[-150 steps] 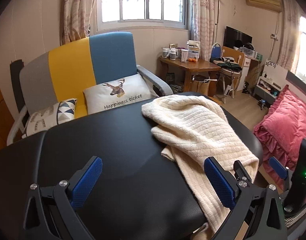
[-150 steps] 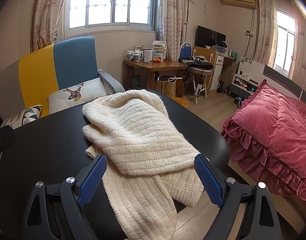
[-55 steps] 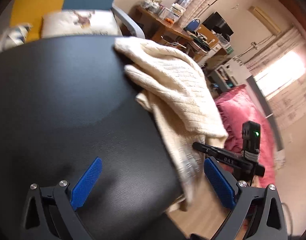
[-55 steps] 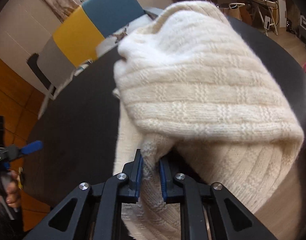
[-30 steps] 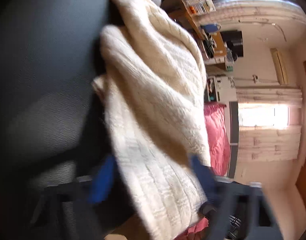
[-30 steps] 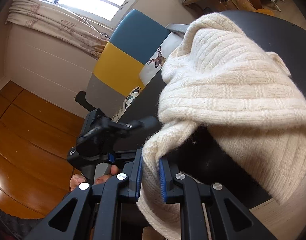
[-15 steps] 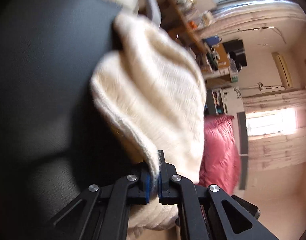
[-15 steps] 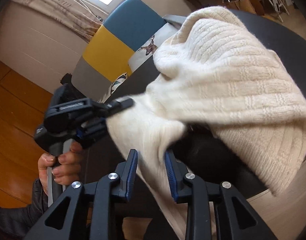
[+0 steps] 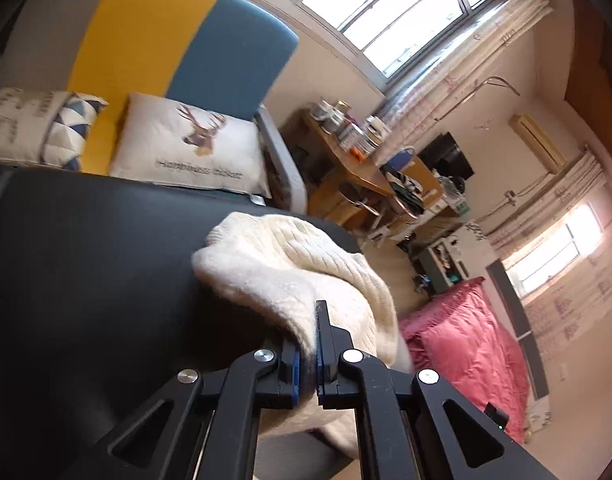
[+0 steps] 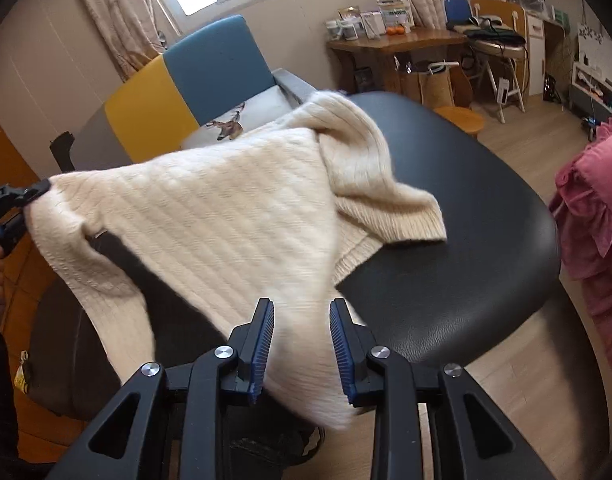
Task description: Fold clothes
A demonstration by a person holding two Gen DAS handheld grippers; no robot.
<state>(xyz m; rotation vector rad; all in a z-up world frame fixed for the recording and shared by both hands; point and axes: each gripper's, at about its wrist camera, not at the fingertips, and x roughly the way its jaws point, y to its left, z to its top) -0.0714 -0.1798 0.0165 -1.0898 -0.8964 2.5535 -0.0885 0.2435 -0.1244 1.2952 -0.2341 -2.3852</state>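
Left tongs [image 9: 307, 360]: I have them clamped on the cream sweater's [image 10: 233, 216] edge.
Right tongs [image 10: 301, 344]: jaws apart, knit lying between them.
Sweater: partly lifted, far end resting on my black bench [image 10: 466, 240].

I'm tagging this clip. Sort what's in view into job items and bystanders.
Job:
cream sweater
black table
left gripper, clamped on the sweater's edge
right gripper, open with the sweater between its fingers

Bystanders:
deer pillow
sofa
pink bedding
wooden desk
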